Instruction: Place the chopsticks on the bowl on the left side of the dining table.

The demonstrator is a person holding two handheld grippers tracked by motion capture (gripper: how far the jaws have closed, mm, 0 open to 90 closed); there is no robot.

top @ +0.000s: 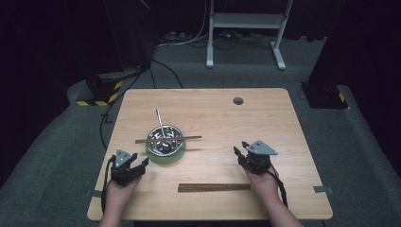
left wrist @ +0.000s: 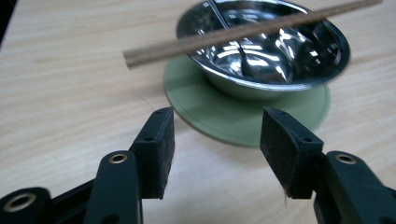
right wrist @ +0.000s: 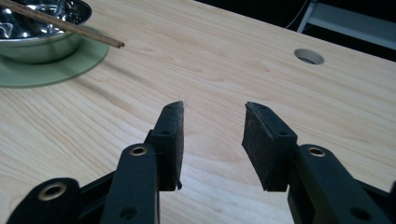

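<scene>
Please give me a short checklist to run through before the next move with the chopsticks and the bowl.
1. Left hand-held gripper open, nothing between its jaws: ok.
2. Right hand-held gripper open, nothing between its jaws: ok.
3. Metal bowl upright on the green plate: ok.
4. Chopsticks resting across the bowl's rim, free of both grippers: ok.
5. Metal utensil leaning in the bowl, handle pointing away from the person: ok; whether it is steady, cannot tell.
6. Dark wooden strip lying flat near the table's front edge, between the hands: ok.
</scene>
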